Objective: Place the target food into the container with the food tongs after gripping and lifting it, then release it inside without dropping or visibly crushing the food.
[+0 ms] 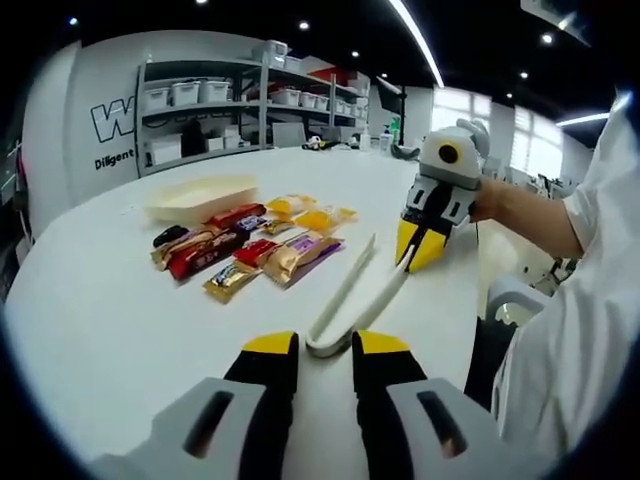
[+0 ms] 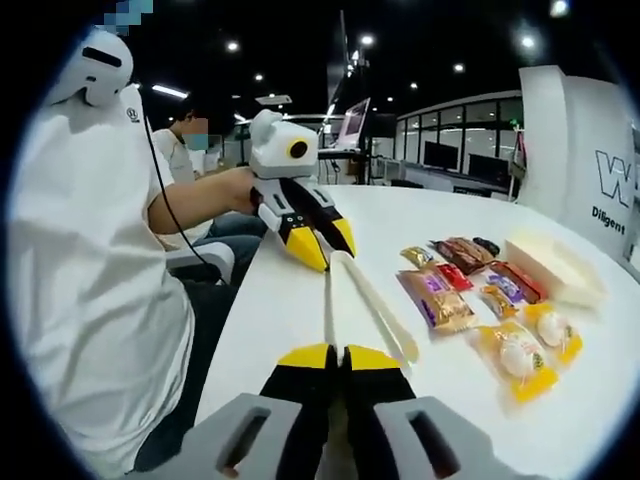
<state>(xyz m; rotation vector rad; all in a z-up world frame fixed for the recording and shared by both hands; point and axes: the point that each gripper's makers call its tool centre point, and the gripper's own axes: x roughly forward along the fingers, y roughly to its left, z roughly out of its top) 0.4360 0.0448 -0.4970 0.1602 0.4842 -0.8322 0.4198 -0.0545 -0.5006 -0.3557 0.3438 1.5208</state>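
Note:
White food tongs (image 1: pixel 350 295) lie across the white table (image 1: pixel 120 330), bend end toward me. My left gripper (image 1: pixel 325 345) has that bend between its jaws, which press on its sides; it shows again as the left gripper (image 2: pixel 325 248) at the far end of the tongs (image 2: pixel 365 300). The right gripper (image 1: pixel 415 250) is shut on the tip of one tong arm, and in its own view the right gripper (image 2: pixel 338 356) has that arm pinched while the other arm lies free to the right. Several wrapped snacks (image 1: pixel 250 245) lie beside the tongs. A shallow beige container (image 1: pixel 200 195) stands behind them.
The wrapped snacks (image 2: pixel 470 290) and yellow packets (image 2: pixel 520 355) lie right of the tongs, with the container (image 2: pixel 555 270) beyond. A person in a white sleeve (image 1: pixel 570 330) stands at the table's edge. Shelves with bins (image 1: pixel 250 110) line the back wall.

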